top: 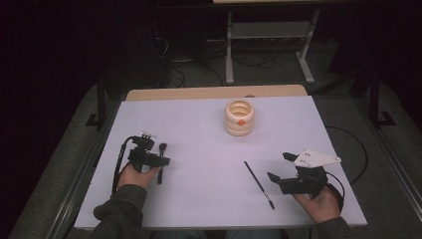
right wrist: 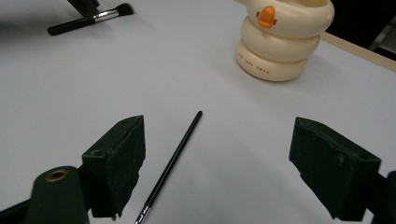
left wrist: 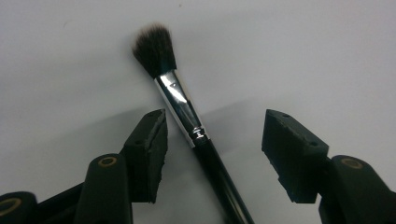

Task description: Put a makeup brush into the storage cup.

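Observation:
A fluffy makeup brush (top: pixel 162 147) with a black handle and silver ferrule lies on the white table (top: pixel 199 124) at the left. My left gripper (top: pixel 149 158) is low over its handle. In the left gripper view the brush (left wrist: pixel 180 100) runs between the open jaws of the left gripper (left wrist: pixel 215 116), nearer the left one, and no pad presses on it. A thin black brush (top: pixel 259 184) lies at the right, just left of my right gripper (top: pixel 279 166). In the right gripper view, the right gripper (right wrist: pixel 219 123) stands open above the thin brush (right wrist: pixel 173 161).
A cream ringed holder (top: pixel 239 118) with an orange duck mark stands upright at the table's back middle; the right gripper view shows the holder (right wrist: pixel 280 42) ahead to the right. Bare white surface lies between both hands. Beyond the table are dark floor, cables and a desk frame (top: pixel 268 40).

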Available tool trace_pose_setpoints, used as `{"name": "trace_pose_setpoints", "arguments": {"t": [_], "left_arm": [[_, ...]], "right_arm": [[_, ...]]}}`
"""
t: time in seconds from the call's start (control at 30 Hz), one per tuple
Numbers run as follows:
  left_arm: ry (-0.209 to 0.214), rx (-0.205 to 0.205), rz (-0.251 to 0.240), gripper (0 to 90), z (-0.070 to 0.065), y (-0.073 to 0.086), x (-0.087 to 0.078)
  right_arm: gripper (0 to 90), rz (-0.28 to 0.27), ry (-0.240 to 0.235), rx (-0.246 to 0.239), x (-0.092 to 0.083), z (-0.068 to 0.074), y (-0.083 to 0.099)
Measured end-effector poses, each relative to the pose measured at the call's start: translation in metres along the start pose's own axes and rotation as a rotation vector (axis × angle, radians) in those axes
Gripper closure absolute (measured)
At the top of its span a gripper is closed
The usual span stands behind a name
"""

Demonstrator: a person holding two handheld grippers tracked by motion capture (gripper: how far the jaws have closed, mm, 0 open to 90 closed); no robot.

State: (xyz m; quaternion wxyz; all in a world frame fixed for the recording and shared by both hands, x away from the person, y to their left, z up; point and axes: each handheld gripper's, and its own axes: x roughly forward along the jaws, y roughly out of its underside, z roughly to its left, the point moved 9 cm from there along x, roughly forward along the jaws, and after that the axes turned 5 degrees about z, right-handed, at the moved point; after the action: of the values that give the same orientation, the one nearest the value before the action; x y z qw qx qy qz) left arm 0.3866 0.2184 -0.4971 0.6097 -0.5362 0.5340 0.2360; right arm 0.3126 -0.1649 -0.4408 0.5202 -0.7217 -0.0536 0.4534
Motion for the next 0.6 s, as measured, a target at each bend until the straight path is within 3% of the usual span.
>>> {"name": "trace_pose_setpoints", "arguments": {"t": [0.23, 0.27, 0.37, 0.53, 0.6], "left_arm": [[-0.014, 0.001, 0.011, 49.7, 0.0012, 0.0019, 0.0053], [-0.025, 0.020, 0.012, 50.4, 0.0020, 0.0015, 0.0052], [-0.026, 0.022, 0.015, 52.6, 0.0021, 0.0008, 0.0054], [-0.022, 0.014, 0.012, 55.7, 0.0044, -0.0007, 0.0058], [-0.023, -0.010, 0.003, 56.3, 0.0042, -0.0017, 0.0066]], "right_arm": [[17.9, -0.002, 0.001, 0.000, 0.0003, 0.0002, -0.0004], [18.0, -0.004, 0.002, -0.004, 0.0003, -0.0001, -0.0005], [17.9, -0.004, -0.001, 0.000, 0.0002, 0.0005, -0.0007], [17.9, -0.003, 0.000, -0.001, 0.0004, 0.0004, -0.0006], [17.9, -0.005, -0.002, -0.002, 0.0006, 0.0007, -0.0008]]}}
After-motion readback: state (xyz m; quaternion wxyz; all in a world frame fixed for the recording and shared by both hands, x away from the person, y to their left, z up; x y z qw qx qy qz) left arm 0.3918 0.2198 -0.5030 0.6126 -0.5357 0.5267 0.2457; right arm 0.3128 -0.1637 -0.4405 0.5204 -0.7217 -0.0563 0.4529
